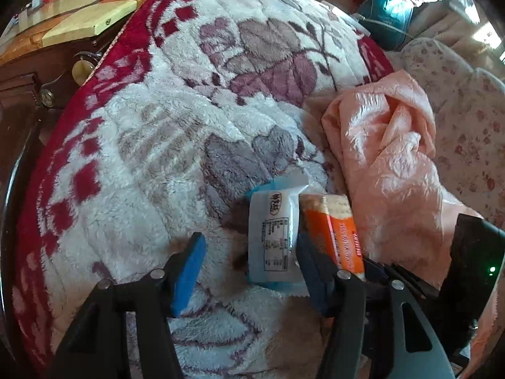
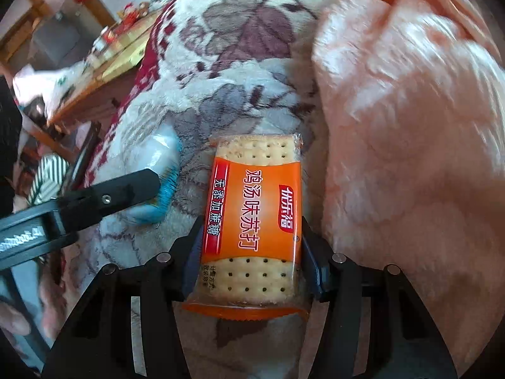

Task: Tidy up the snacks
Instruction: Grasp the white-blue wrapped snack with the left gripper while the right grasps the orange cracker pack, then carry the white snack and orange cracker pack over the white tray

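Between the right gripper's (image 2: 252, 249) blue pads, an orange cracker packet (image 2: 252, 221) is sitting lengthwise, its clear ends showing pale dotted crackers and its orange band carrying white and red print. Both pads are pressing against the packet's long edges, so this gripper is pinching it, angled down toward the fleece blanket (image 2: 221, 47) on the bed. Just to the left, a white snack packet with blue edges (image 1: 274, 237) is lying flat on the blanket, a printed label facing up. It is lying alongside the orange packet (image 1: 334, 230); whether the two are touching is unclear. The left gripper (image 1: 249, 252) is pointing downward over the white packet with its pads spread. One blue pad (image 1: 189, 271) is standing clear on the left, and the other is sitting at the packet's right edge, not squeezing it. To the right, a crumpled peach quilt (image 1: 388, 158) is bunching up beside both snacks.
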### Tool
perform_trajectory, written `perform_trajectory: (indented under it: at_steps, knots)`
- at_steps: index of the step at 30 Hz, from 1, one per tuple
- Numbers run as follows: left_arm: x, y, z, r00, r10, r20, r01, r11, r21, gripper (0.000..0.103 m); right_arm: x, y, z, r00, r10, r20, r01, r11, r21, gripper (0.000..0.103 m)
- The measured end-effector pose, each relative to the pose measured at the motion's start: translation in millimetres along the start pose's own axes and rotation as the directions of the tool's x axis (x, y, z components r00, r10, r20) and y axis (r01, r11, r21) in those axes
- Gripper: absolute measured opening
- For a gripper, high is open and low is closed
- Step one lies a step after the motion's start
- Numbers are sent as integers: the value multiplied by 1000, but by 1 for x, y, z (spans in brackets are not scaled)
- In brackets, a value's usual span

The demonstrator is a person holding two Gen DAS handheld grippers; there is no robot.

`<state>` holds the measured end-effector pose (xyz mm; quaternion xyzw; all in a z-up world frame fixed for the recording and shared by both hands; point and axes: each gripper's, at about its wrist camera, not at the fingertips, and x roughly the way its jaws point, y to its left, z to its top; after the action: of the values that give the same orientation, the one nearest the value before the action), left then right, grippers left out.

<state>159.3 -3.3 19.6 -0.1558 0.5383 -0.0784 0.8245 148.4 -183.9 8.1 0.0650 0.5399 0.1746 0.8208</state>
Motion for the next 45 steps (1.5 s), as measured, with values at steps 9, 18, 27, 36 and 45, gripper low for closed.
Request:
perform_trajectory:
  at_steps: [9,18,27,36,45]
  knots:
    - [10,-15,-3,991,134,3,-133,983,130,29,-5,-5,-11,1000,27,11,-28,999,33,54]
    - [-45,28,-28,996,63,57,-66,997,36,27,-26,25,-24,995,97,31,-96,995,-28,54]
    - [-99,58,-77,982,133,130,-135,991,7,27,-34,86,-50,990,138,6,-136,983,-127,54]
    - [-135,87,-110,961,207,182,-202,978,-45,27,-43,140,-69,987,158,-9,-157,963,-217,54]
    - [-178,124,-125,928,274,250,-253,961,-115,27,-47,199,-77,981,191,-39,-193,929,-316,54]
